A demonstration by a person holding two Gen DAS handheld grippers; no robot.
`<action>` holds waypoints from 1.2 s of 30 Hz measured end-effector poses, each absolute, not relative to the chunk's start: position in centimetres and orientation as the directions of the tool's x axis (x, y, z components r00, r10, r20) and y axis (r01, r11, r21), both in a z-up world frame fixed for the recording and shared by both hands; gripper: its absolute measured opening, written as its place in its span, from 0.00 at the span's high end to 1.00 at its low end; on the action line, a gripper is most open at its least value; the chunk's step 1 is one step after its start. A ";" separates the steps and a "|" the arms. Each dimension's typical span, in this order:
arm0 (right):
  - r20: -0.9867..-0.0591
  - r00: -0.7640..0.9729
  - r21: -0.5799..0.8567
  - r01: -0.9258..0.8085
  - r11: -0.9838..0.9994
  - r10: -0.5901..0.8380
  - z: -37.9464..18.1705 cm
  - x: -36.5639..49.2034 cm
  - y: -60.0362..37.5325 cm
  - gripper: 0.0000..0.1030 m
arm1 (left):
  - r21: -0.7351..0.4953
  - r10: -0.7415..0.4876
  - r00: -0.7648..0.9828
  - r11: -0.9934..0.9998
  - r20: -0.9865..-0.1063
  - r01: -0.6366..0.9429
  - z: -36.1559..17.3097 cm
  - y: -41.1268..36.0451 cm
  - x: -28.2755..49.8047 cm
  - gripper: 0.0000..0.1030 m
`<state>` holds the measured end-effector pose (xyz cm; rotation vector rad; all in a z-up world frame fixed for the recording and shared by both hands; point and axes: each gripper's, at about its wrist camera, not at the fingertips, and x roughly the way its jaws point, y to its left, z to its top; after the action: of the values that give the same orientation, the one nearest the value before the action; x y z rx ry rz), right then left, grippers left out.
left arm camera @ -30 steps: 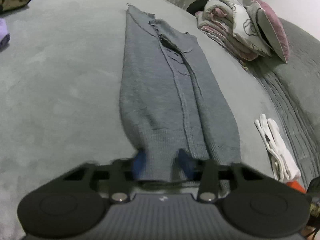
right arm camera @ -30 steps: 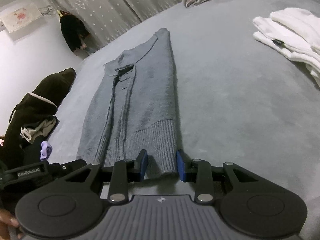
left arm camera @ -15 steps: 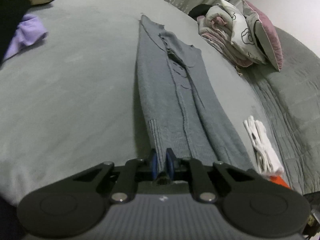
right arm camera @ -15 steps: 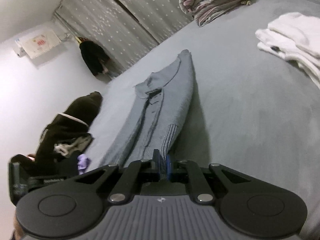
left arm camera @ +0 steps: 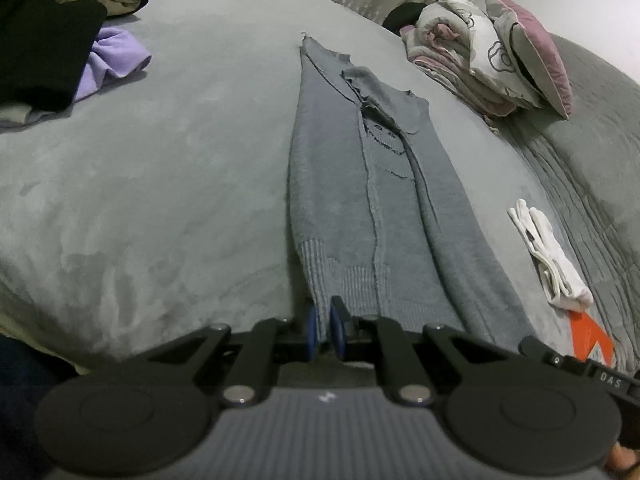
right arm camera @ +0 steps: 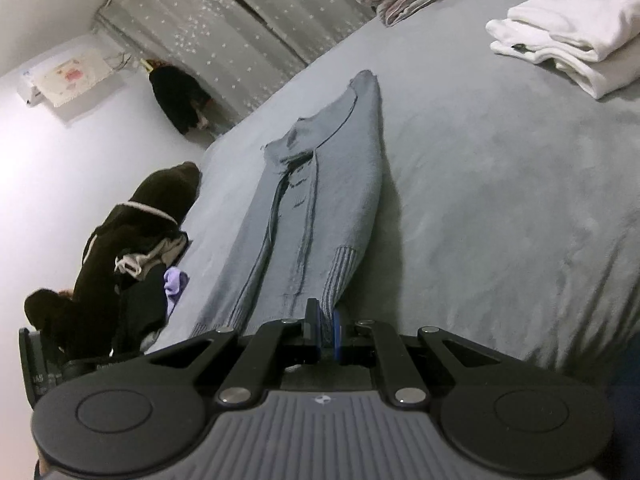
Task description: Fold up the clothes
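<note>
A grey knit sweater [left arm camera: 372, 184] lies lengthwise on the grey bed, sides folded in, collar at the far end. My left gripper [left arm camera: 323, 330] is shut on the left corner of its ribbed hem. My right gripper [right arm camera: 326, 330] is shut on the right hem corner of the sweater [right arm camera: 320, 200] and lifts that edge slightly off the bed. The blue pads of both grippers pinch the fabric.
A pile of dark and purple clothes [left arm camera: 60, 48] lies at the far left. Folded quilts and a pillow [left arm camera: 492, 64] sit at the far right. A folded white garment [right arm camera: 568, 36] lies right of the sweater, also in the left wrist view [left arm camera: 548, 252]. A curtain [right arm camera: 240, 24] hangs behind.
Both grippers closed from open onto the sweater's hem corners, then rose a little, lifting the hem end off the bed.
</note>
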<state>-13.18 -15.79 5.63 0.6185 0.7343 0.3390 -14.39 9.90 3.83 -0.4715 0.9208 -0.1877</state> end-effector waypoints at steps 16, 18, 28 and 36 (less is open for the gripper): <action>-0.487 0.729 0.605 -0.115 0.788 0.480 9.1 -5.9 -16.3 0.91 | -0.336 -0.242 0.654 0.942 -0.717 -0.020 9.2 7.2 -6.8 0.91; -0.480 0.739 0.591 -0.126 0.796 0.473 10.2 -3.8 -16.2 0.91 | -0.324 -0.230 0.663 0.946 -0.712 -0.019 10.3 6.7 -4.3 0.91; -0.600 0.668 0.533 -0.077 0.842 0.441 9.5 12.5 -15.4 0.91 | -0.278 -0.178 0.630 0.959 -0.756 -0.063 8.2 6.3 9.4 0.91; -0.592 0.678 0.516 -0.097 0.851 0.435 7.1 15.9 -15.3 0.91 | -0.270 -0.174 0.641 0.961 -0.748 -0.053 6.6 7.2 13.5 0.80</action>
<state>15.89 -15.28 7.12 0.4732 0.7732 0.3117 13.52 7.22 6.55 -0.2793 0.8754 -0.0699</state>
